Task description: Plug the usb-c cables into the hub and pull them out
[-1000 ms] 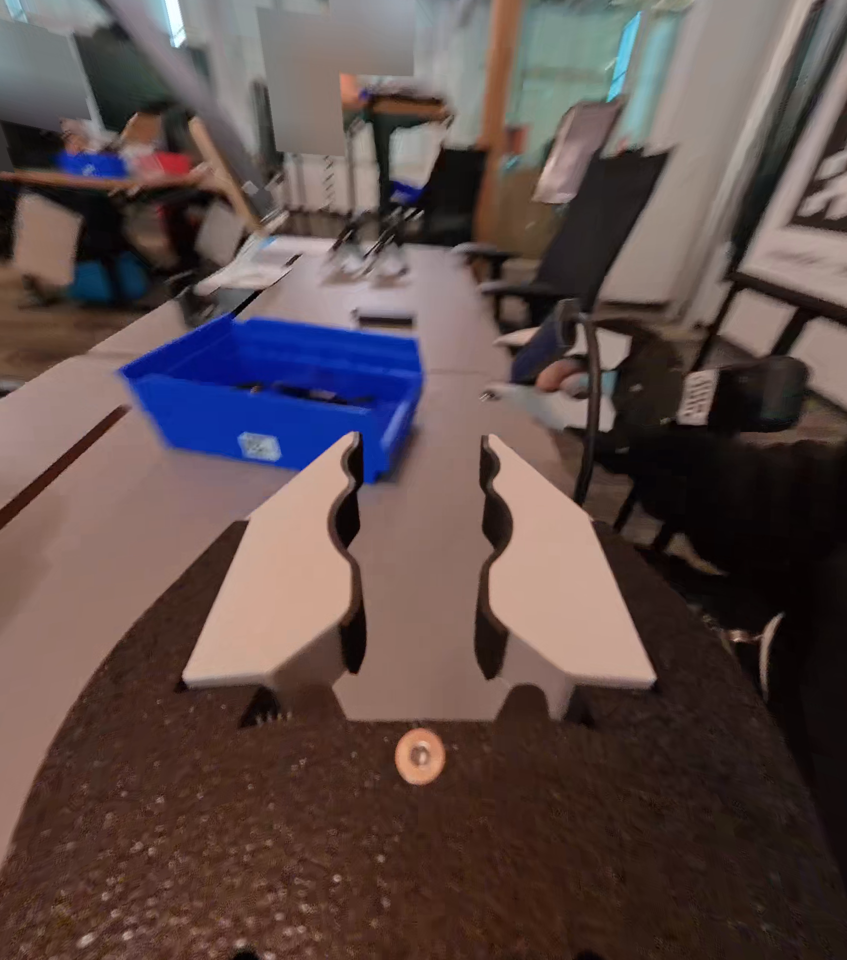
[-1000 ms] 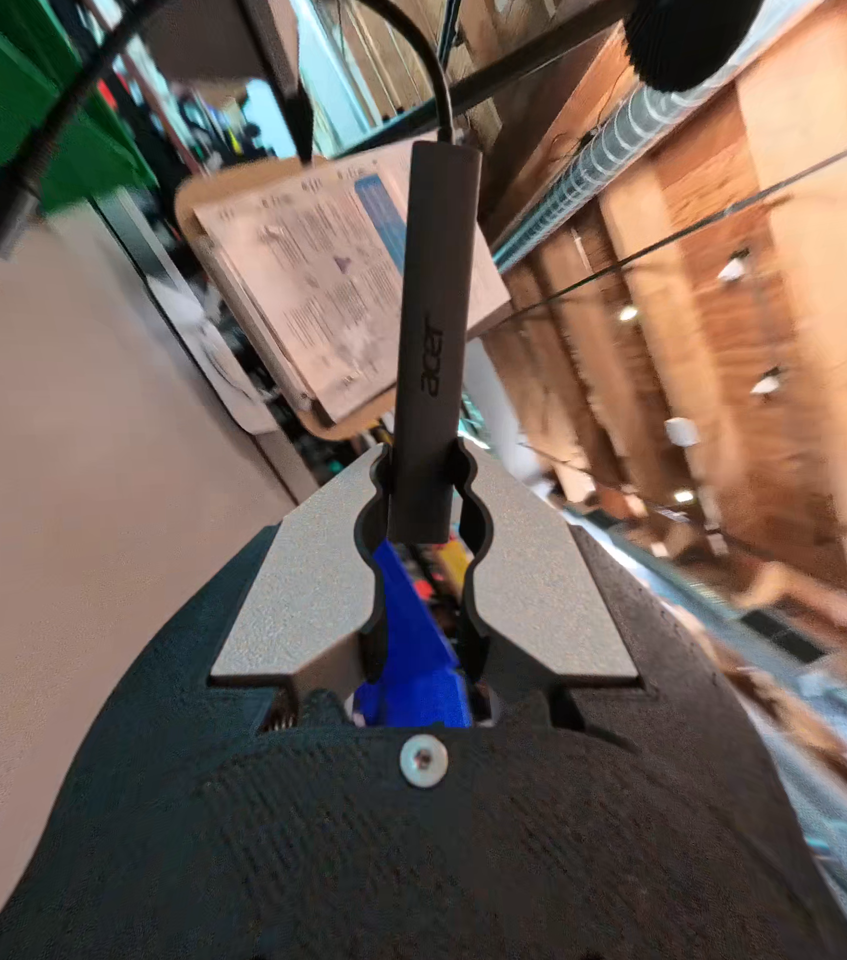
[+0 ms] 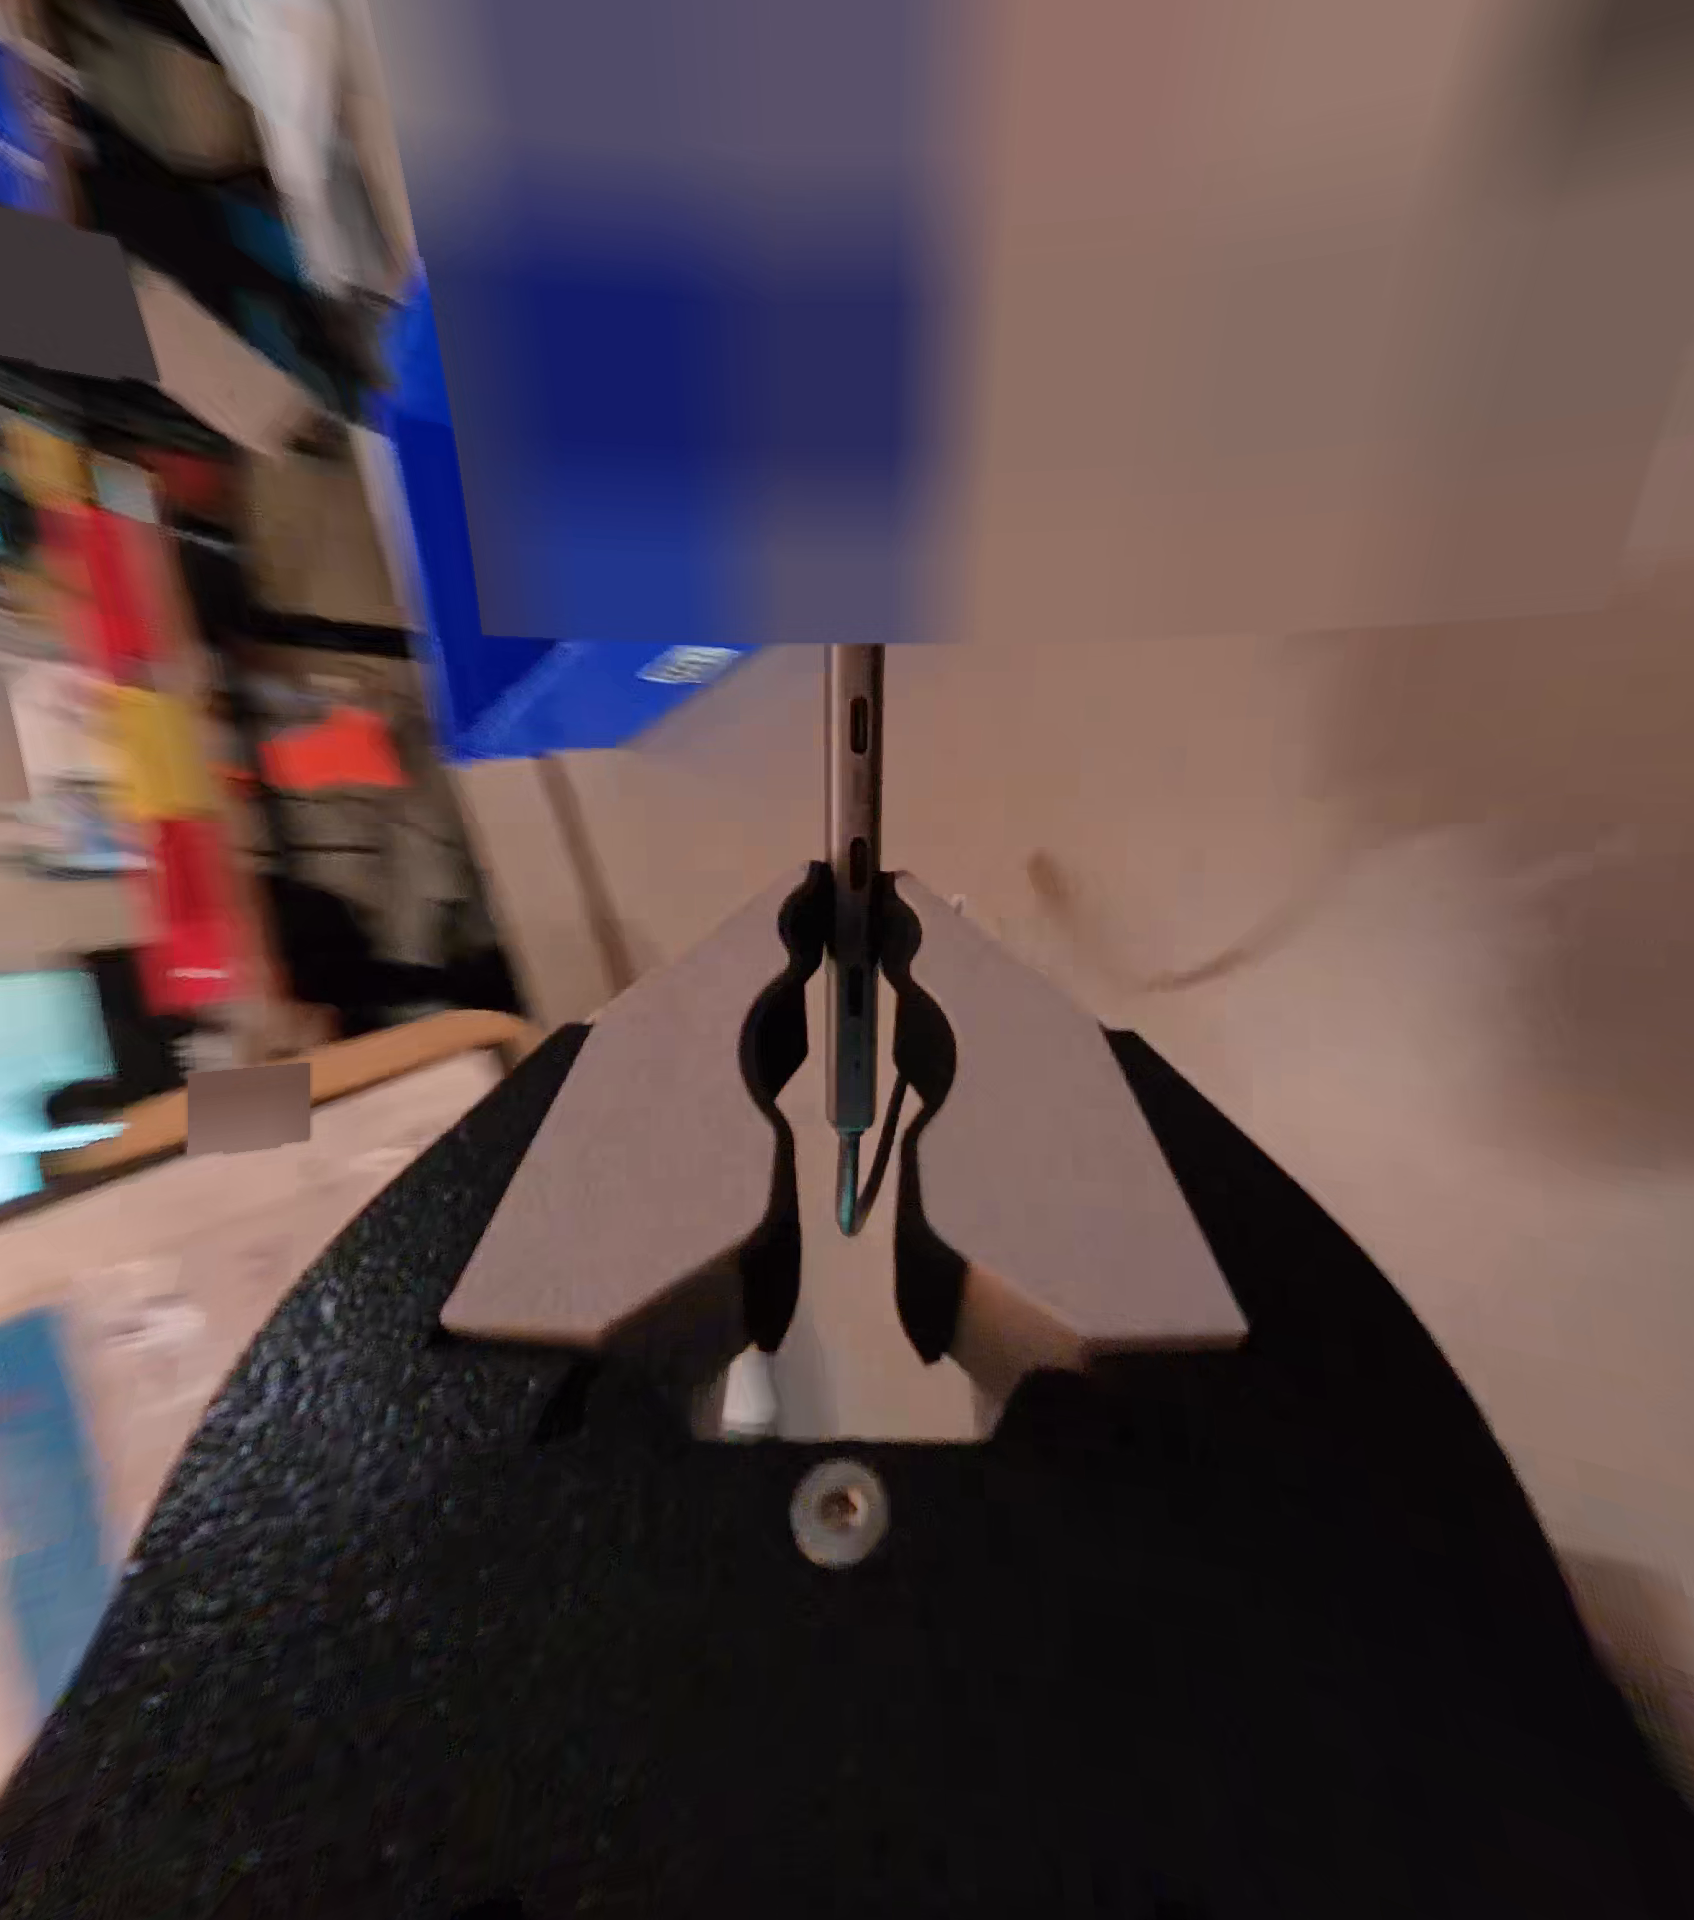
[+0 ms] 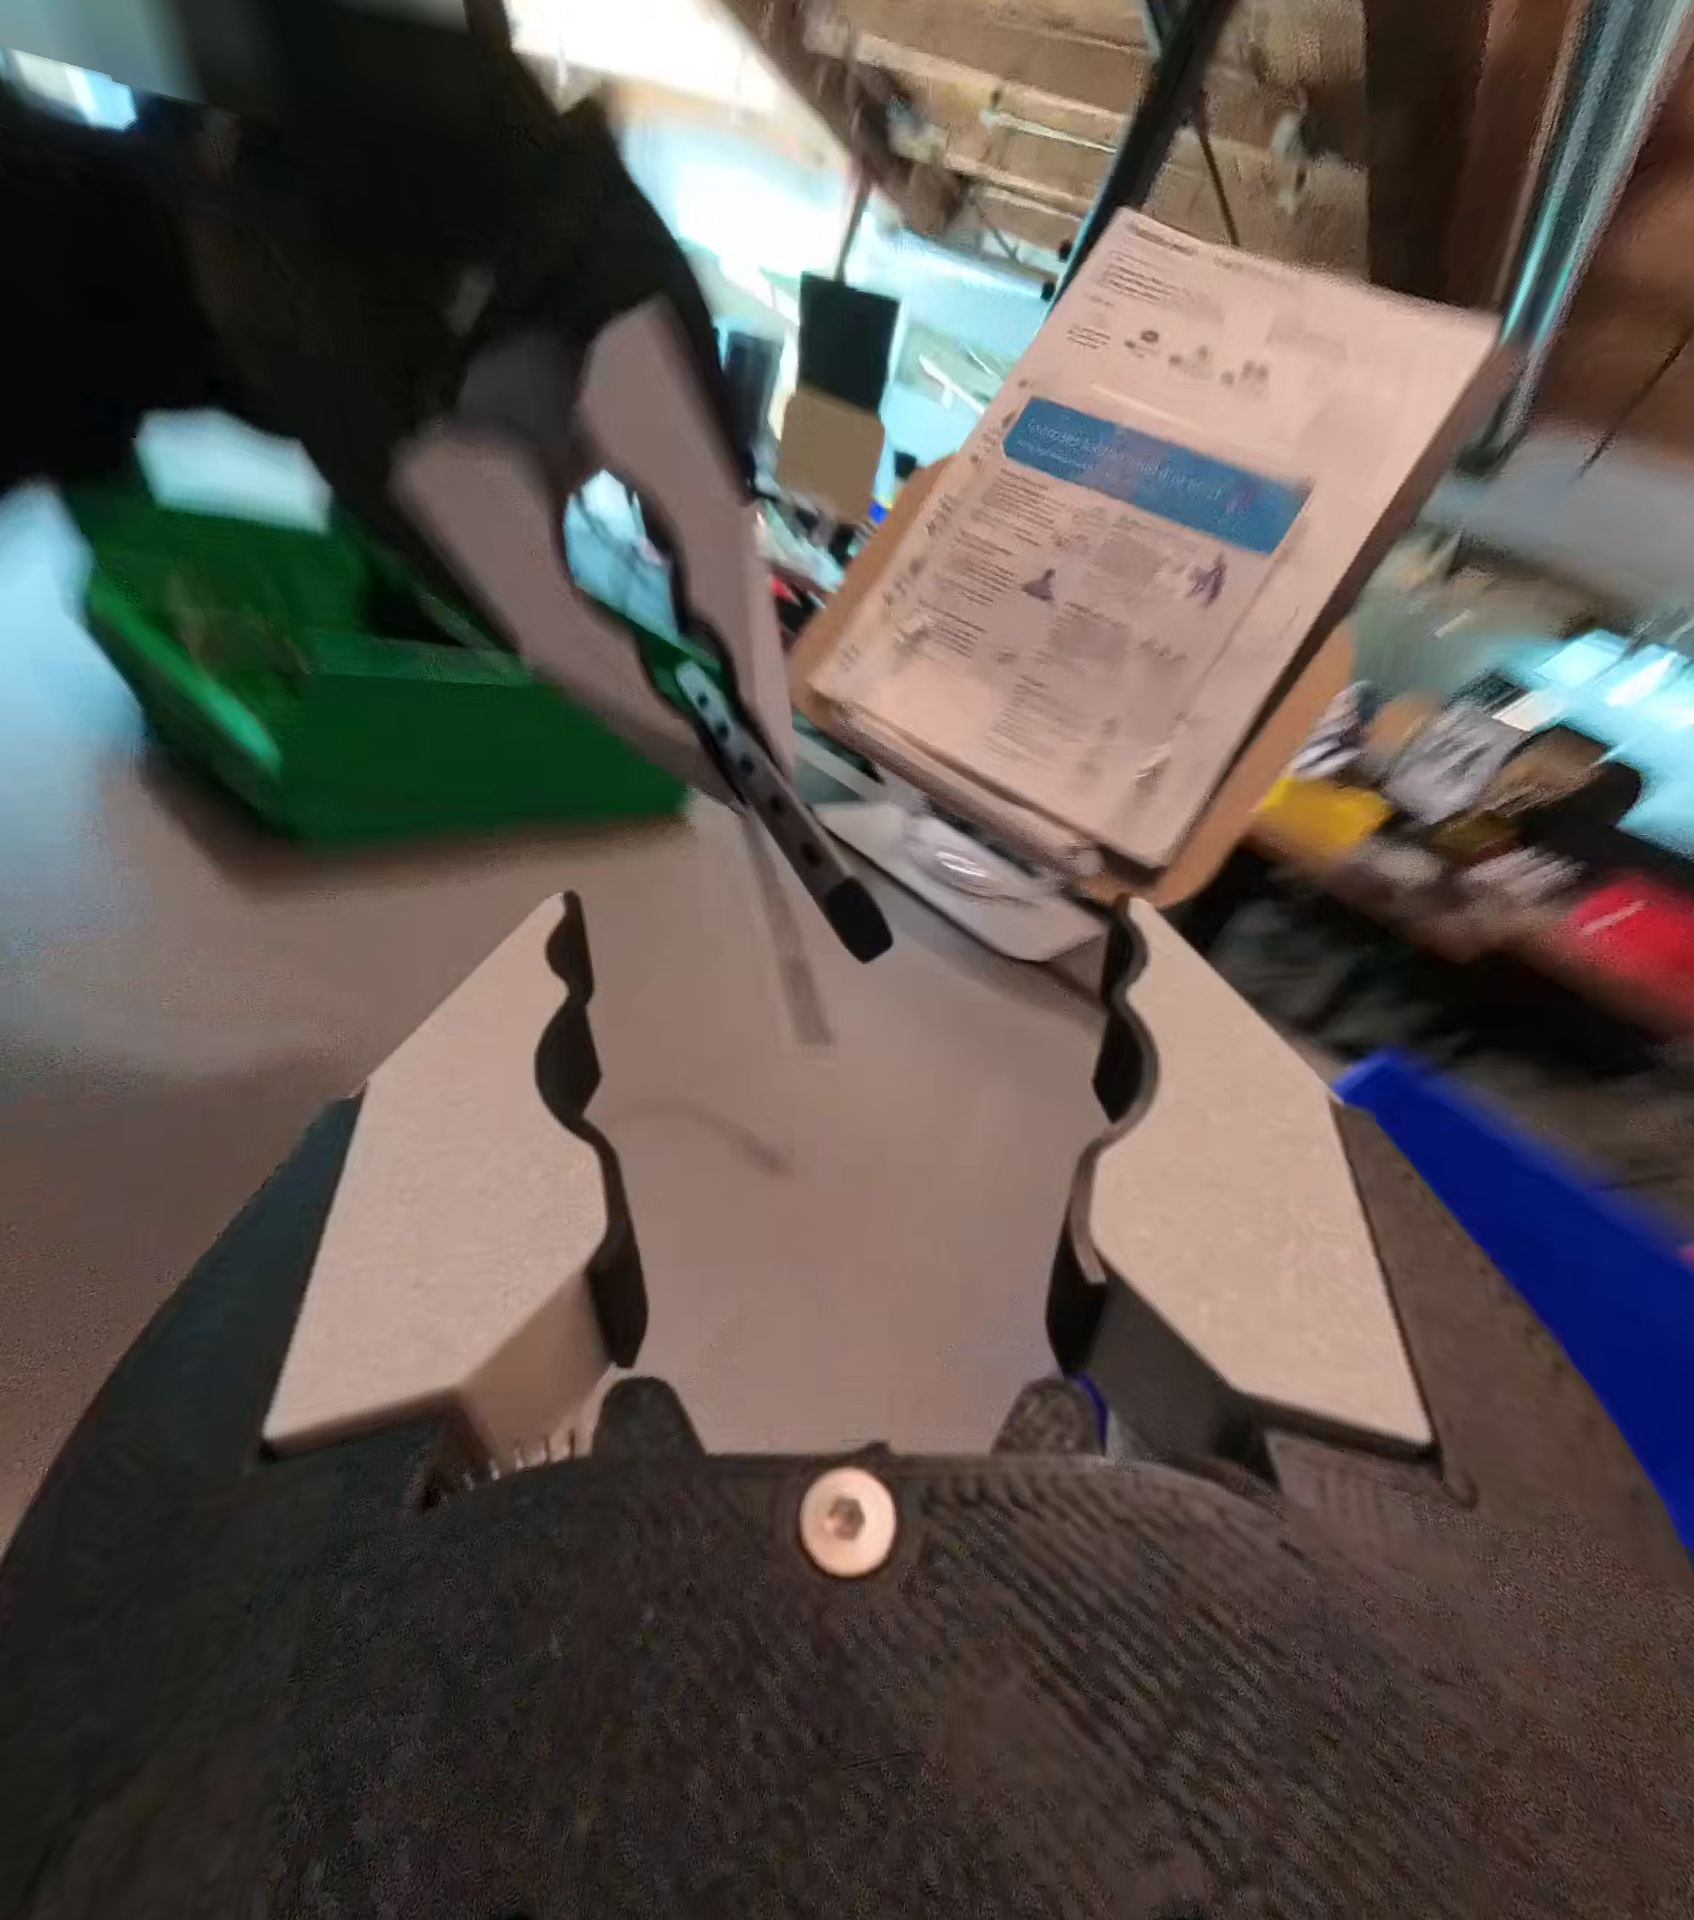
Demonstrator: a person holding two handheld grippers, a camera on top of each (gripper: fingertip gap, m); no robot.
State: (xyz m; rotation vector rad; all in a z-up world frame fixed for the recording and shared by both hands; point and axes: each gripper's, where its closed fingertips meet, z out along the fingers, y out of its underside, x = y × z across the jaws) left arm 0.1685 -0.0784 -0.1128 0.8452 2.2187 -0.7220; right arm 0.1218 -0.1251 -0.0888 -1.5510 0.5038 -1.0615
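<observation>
In the left wrist view the left gripper [image 3: 853, 894] is clamped on the hub [image 3: 853, 821], a slim grey bar standing edge-on between the fingertips with its row of ports facing the camera; the far end of the hub disappears under a blurred patch laid over the picture, and its own thin lead [image 3: 874, 1153] curls out of the near end, down between the fingers. A blue bin [image 3: 552, 696] sits on the tan table [image 3: 1238, 935] behind it, and the whole frame is smeared, which suggests the tool is swinging. The grip is at the very tips only, so a sideways push from a plug could pivot the bar or let it slide through the pads. In the right wrist view the right gripper [image 4: 843, 935] has its jaws spread wide with nothing between them, over the bare table. Farther off, the left gripper shows again with the hub jutting down and toward the camera at a slant, just beside a green bin [image 4: 355, 707] and a stand of printed sheets [image 4: 1134, 561]. No usb-c cable plug can be made out for certain in either view; a faint dark curve on the table may be one. Judging from this, the risks are the right tool reaching blind for a cable, and the dangling lead snagging on a finger as the hub is turned.
</observation>
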